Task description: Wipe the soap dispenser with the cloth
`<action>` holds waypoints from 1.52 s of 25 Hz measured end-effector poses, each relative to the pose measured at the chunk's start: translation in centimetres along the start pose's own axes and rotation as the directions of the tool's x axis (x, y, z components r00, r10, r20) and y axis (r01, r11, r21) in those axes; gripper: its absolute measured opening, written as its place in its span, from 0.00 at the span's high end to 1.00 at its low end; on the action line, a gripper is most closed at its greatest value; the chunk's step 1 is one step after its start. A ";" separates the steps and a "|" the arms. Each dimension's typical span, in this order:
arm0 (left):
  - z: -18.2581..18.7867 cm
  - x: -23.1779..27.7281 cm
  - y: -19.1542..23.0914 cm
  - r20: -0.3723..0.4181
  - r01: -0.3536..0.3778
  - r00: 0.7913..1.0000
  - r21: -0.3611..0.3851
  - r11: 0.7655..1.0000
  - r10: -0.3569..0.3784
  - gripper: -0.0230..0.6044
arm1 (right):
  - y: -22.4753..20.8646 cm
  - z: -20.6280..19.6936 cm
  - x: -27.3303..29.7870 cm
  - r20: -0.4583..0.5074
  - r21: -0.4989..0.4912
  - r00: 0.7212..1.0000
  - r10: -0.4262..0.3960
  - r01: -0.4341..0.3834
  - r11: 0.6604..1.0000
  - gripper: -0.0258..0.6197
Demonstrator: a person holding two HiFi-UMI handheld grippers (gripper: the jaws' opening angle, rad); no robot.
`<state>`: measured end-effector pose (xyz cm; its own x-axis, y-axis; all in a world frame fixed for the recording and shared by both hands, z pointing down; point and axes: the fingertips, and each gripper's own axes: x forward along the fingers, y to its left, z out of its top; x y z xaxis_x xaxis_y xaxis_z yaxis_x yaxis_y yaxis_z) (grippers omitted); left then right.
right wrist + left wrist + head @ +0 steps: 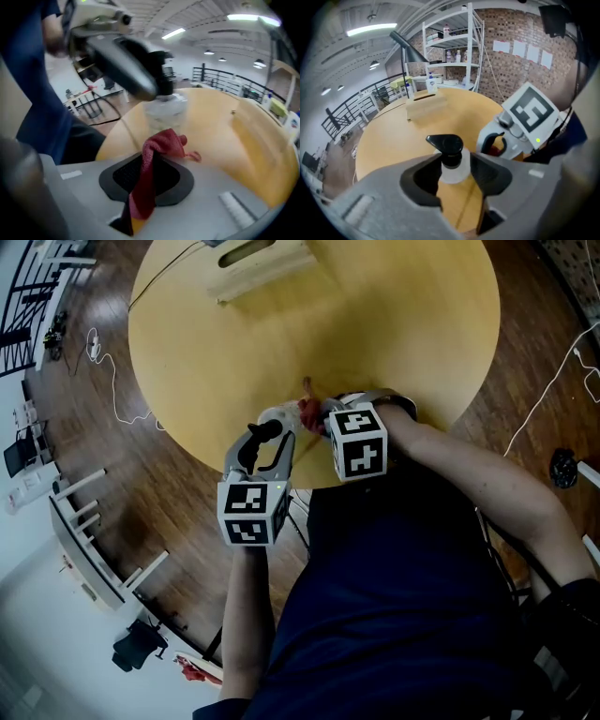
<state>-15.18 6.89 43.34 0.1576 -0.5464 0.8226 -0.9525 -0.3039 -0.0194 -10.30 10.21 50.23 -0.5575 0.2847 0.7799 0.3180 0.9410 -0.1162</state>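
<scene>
Being clamped in the left tongs (455, 166), the soap dispenser (446, 146) may be knocked loose by the cloth (161, 144) pinched in the right tongs (150, 166).

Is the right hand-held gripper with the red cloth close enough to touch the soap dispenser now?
Probably yes. The right hand-held gripper pinches the cloth just short of the soap dispenser, with nothing between them. The left hand-held gripper holds its neck.

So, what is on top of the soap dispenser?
A black pump head sits on top of the soap dispenser, its spout pointing left in the left gripper view. The left tongs grip the bottle and cover its lower body.
</scene>
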 end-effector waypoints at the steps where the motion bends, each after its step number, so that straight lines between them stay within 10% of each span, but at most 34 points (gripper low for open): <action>1: 0.1 0.1 0.0 -0.002 0.035 0.999 0.034 0.999 -0.035 0.66 | 2.3 -0.1 0.2 -0.011 -0.072 0.996 0.092 -0.092 0.993 0.86; 4: -0.1 0.1 0.2 -0.034 0.124 0.992 0.163 0.979 -0.120 0.68 | 5.8 -0.3 0.5 -0.032 -0.182 0.975 0.221 -0.224 0.958 0.86; 7: -0.4 -0.4 1.0 -0.093 0.088 0.993 0.215 0.973 -0.069 0.62 | -0.2 -0.3 0.3 -0.009 -0.042 1.000 -0.020 0.020 0.999 0.86; 10: 0.1 -1.0 1.6 -0.059 -0.022 0.998 0.013 1.000 0.023 0.60 | -8.8 -1.2 -2.0 -0.038 0.217 0.937 -0.347 0.347 0.913 0.86; 12: -0.2 -1.1 1.3 -0.043 -0.072 0.997 -0.106 0.992 0.067 0.64 | -11.1 -1.4 -3.4 -0.049 0.317 0.911 -0.409 0.402 0.859 0.86; 17: -0.8 -0.6 1.4 -0.055 -0.103 0.993 -0.029 0.994 0.102 0.76 | -3.5 0.2 -0.4 0.026 0.099 0.993 -0.114 0.111 0.989 0.86; 22: -0.7 -0.6 2.1 -0.077 -0.012 0.997 -0.041 0.999 0.008 0.67 | 3.8 0.4 1.3 0.018 -0.119 0.990 0.139 -0.135 0.984 0.86; 26: -0.8 -0.7 1.5 -0.061 -0.044 0.998 -0.187 0.981 0.034 0.68 | 0.0 2.1 0.8 0.076 -0.060 0.997 0.017 -0.012 0.998 0.86; 38: -0.4 -0.2 1.9 -0.054 -0.028 0.998 -0.129 0.991 0.021 0.73 | -10.6 2.9 -2.3 0.057 0.215 0.953 -0.296 0.278 0.936 0.86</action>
<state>-17.13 6.71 43.31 0.1228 -0.5094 0.8517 -0.9822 -0.1850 0.0310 -14.59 0.12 47.88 -0.6694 0.0032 0.7429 -0.0222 0.9995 -0.0244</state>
